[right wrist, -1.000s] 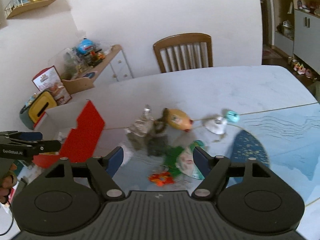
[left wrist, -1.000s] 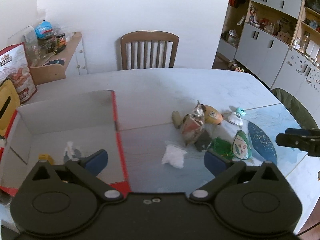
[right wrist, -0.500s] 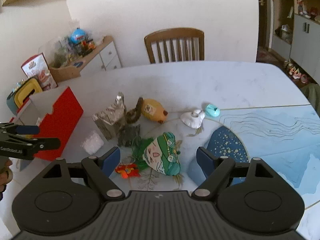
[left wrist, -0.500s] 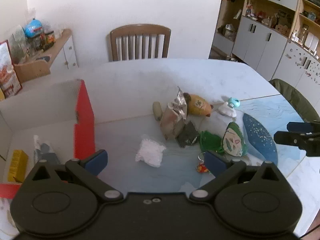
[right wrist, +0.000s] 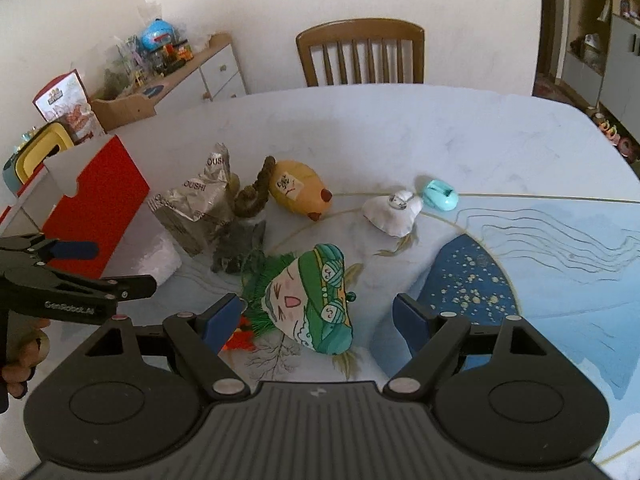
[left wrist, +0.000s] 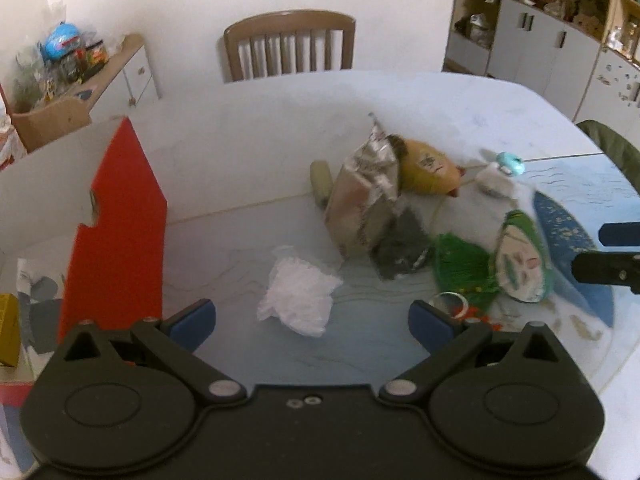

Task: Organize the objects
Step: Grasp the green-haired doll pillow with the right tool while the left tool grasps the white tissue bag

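A red and white cardboard box [left wrist: 116,224] [right wrist: 96,208] stands open at the table's left, with a yellow item [left wrist: 8,332] inside. My left gripper [left wrist: 312,322] is open just above a white crumpled bag [left wrist: 298,296]. Behind the bag lie a silver foil packet [left wrist: 364,200] [right wrist: 196,204], a yellow plush [left wrist: 428,168] [right wrist: 298,192] and a dark grey scrap [left wrist: 402,244]. My right gripper [right wrist: 318,320] is open around a green face pouch [right wrist: 316,304] [left wrist: 520,260] without touching it. A white pouch [right wrist: 394,214] and a teal clip [right wrist: 440,196] lie farther right.
A wooden chair [right wrist: 360,56] stands at the table's far side. A cluttered sideboard [left wrist: 76,80] is at the back left, cupboards [left wrist: 560,40] at the back right. A small orange item [right wrist: 240,334] lies by my right gripper's left finger. A hand [right wrist: 20,360] holds the left gripper.
Both grippers have moved forward and lower over the table. The white bag now sits between my left fingers' line, and the green pouch lies between my right fingers.
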`<state>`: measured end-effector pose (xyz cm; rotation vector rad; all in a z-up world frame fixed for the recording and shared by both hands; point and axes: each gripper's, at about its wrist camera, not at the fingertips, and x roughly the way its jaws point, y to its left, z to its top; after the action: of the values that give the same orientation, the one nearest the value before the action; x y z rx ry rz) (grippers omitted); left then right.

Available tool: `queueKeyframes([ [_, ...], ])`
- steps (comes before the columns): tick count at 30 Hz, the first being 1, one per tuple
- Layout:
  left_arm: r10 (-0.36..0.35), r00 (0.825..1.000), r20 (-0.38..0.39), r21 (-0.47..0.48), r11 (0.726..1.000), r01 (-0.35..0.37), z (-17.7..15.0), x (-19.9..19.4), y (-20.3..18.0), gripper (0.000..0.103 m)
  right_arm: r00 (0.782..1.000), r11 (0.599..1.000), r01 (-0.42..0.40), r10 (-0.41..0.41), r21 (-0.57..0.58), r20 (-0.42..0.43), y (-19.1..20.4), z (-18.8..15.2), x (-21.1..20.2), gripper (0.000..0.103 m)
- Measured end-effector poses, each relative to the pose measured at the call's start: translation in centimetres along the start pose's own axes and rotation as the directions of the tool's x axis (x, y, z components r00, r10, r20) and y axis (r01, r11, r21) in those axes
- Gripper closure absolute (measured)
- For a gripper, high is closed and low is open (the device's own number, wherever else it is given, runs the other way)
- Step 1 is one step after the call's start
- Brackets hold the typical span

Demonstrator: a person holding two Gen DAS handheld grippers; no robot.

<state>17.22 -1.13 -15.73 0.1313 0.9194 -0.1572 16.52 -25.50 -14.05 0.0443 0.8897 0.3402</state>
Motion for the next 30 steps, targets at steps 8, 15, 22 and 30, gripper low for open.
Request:
queueKeyframes([
  [8, 0.039, 0.999, -0.035, 0.007, 0.999, -0.038, 0.4, 2.8, 0.3, 0.005, 0.999, 0.999, -0.009, 0.008, -0.031, -0.040, 0.4, 0.2, 3.1, 0.020],
  [15, 0.052, 0.997, -0.062, 0.004, 0.999, -0.051, 0.5, 4.2, 0.5, 0.015, 0.998, 0.999, -0.001, -0.001, -0.033, -0.056, 0.7, 0.6, 5.1, 0.020],
  [22, 0.030, 0.997, -0.071, -0.011, 0.999, -0.031, 0.6, 4.7, 0.6, 0.026, 0.998, 0.999, 0.006, -0.008, -0.038, -0.063, 1.0, 0.6, 6.2, 0.020],
  [30, -0.003, 0.998, -0.065, -0.025, 1.000, 0.002, 0.7, 4.5, 0.7, 0.051, 0.998, 0.999, 0.023, -0.024, -0.027, -0.056, 1.3, 0.6, 6.5, 0.034],
])
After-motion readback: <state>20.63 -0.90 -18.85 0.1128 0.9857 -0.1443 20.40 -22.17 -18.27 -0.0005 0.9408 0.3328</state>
